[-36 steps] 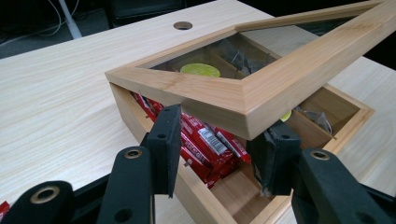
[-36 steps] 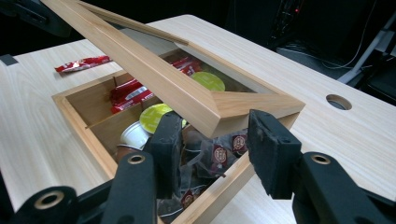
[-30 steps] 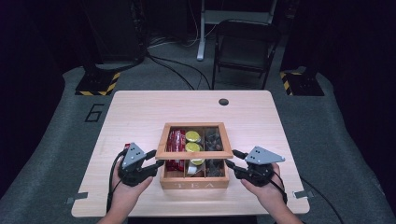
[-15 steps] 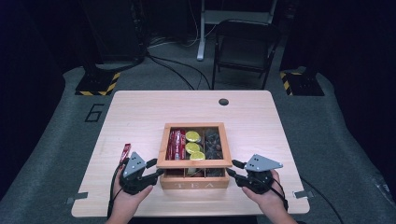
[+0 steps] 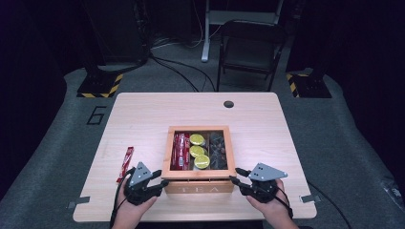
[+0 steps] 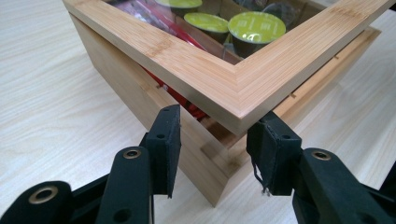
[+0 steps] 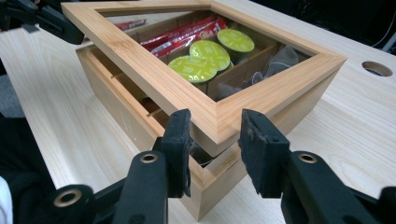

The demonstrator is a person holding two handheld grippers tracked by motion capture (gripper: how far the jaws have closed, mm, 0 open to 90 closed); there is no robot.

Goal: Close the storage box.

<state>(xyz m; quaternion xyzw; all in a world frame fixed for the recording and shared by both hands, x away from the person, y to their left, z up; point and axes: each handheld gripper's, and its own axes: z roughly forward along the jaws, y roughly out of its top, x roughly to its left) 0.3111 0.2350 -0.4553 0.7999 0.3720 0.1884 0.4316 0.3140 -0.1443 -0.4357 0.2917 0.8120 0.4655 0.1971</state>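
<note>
The table point(image 5: 143, 119) carries a wooden tea box point(image 5: 199, 183) near its front edge, and both grippers sit at that box's front corners. The box lies between the two grippers, its front wall level with their jaws in the high view.

The box's lid point(image 5: 165, 157), a wooden frame around a clear pane, is hinged at the far side and stands slightly raised at the front, with a gap visible between the lid and the box wall in both gripper views.

The left gripper point(image 5: 160, 181) is at the box's front left corner. In the left gripper view its jaws stand partly open on either side of the lid's corner point(image 6: 240, 105), which projects just above and between the fingertips. Contact between the pads and the wood cannot be determined.

The right gripper point(image 5: 237, 176) is at the front right corner. Its jaws have just been closing. In the right gripper view the lid's corner point(image 7: 217, 121) sits between them, close to both pads; a firm grip cannot be confirmed.

Beyond the jaws, under the pane, lie red sachets point(image 5: 180, 150), three green-topped capsules point(image 5: 197, 151) and dark tea bags point(image 5: 218, 149).

A single red sachet point(image 5: 126, 163) lies on the table just beyond the left gripper, on its outer side.
</note>
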